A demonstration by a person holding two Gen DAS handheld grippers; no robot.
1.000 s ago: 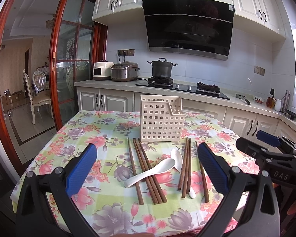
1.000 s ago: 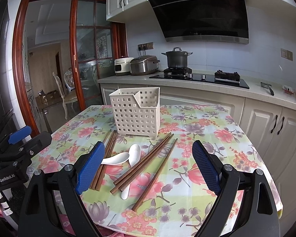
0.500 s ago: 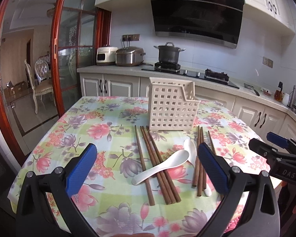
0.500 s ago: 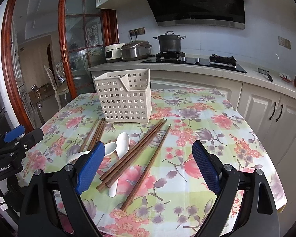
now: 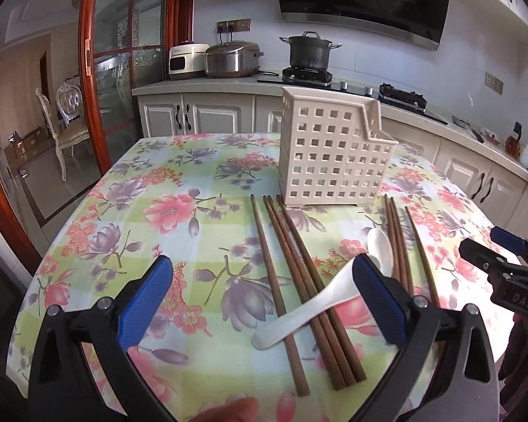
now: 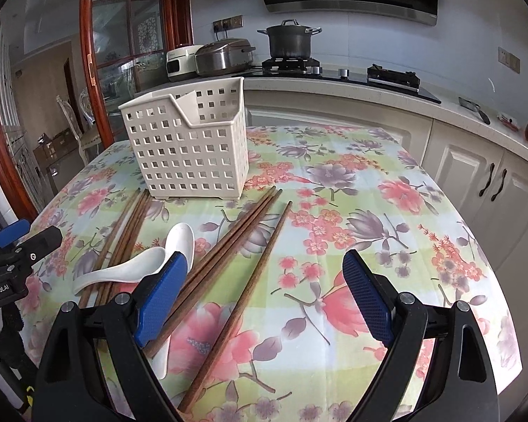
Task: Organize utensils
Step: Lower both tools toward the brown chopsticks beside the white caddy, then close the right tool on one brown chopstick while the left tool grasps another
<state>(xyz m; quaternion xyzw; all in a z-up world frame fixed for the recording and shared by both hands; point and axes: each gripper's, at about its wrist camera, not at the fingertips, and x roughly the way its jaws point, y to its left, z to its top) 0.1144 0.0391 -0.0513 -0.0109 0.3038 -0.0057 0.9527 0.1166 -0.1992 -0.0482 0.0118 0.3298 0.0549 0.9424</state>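
The left gripper [image 5: 262,299] hung low over the near edge of the desk [image 5: 179,190], its jaws spread wide and gripping nothing. Between its blue pads [image 5: 146,297] lay a set of four brown chopsticks [image 5: 292,277], running away toward the white perforated basket [image 5: 331,154] that stood upright farther back on the floral cloth. A white spoon [image 5: 306,311] rested across those chopsticks, its handle pointing toward the near left. A second white spoon [image 5: 380,246] lay to the right, just beside another group of chopsticks [image 5: 397,242], partly hidden behind the left gripper's right pad.

The right gripper [image 6: 264,297] also hovered above the desk [image 6: 387,211] with its jaws wide apart and nothing held. In its view the basket [image 6: 190,147] sat at the upper left, with three chopsticks [image 6: 236,235] lying close together on a diagonal just below it and a single chopstick [image 6: 250,281] alongside them, slightly apart. The two spoons [image 6: 151,263] lay to the left of these, touching or overlapping, one partly covered by the gripper's left pad. The left gripper's tip [image 6: 21,242] showed at the left edge of that view, while the right gripper [image 5: 503,274] showed at the right edge of the left view
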